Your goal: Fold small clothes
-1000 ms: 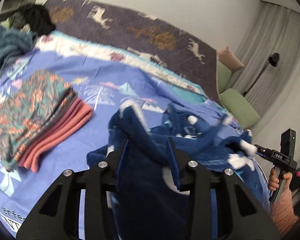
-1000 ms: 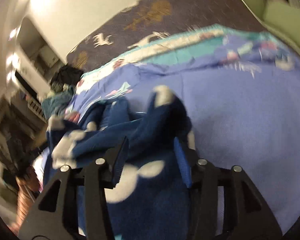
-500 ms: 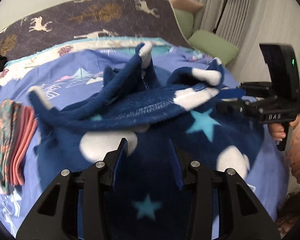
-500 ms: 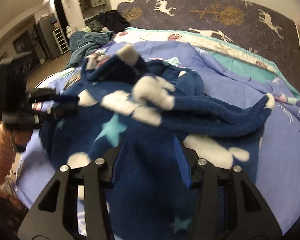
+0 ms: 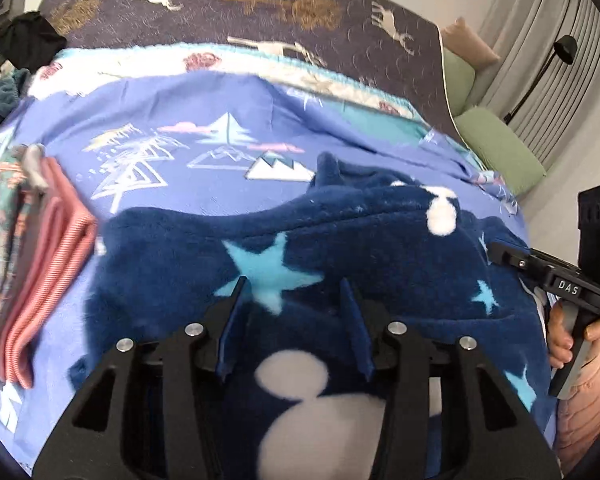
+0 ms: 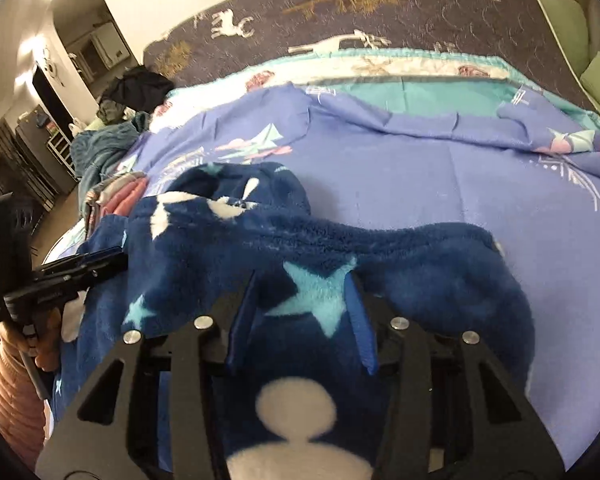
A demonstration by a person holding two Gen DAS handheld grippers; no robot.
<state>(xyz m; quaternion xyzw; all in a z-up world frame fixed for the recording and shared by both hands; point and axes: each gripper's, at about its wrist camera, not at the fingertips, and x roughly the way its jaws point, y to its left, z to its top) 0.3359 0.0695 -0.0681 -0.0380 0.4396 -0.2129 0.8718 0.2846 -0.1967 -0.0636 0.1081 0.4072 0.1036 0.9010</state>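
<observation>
My left gripper (image 5: 292, 300) sits low over the fleece (image 5: 380, 240), jaws opening, fabric lying between the blue pads but not pinched as far as I can see. My right gripper (image 6: 304, 300) is the same setup at the other end: fleece between the pads, jaws closing in, pads not clearly pressing yet. The fleece (navy w/ light-blue stars and white blobs) lies spread across the near part of the bed, a rumpled hump along its far edge. In the left view my right hand (image 5: 572, 332) grips its handle at the fleece's right edge; in the right view my left hand (image 6: 44, 344) shows at the left edge. Just left of the fleece sits a folded stack (image 5: 40, 264), pink stripes and a floral print. Beyond, the purple sheet (image 5: 188, 120) w/ tree prints, then a dark blanket (image 5: 260, 12) w/ deer. Green cushions (image 5: 496, 144) far right.
</observation>
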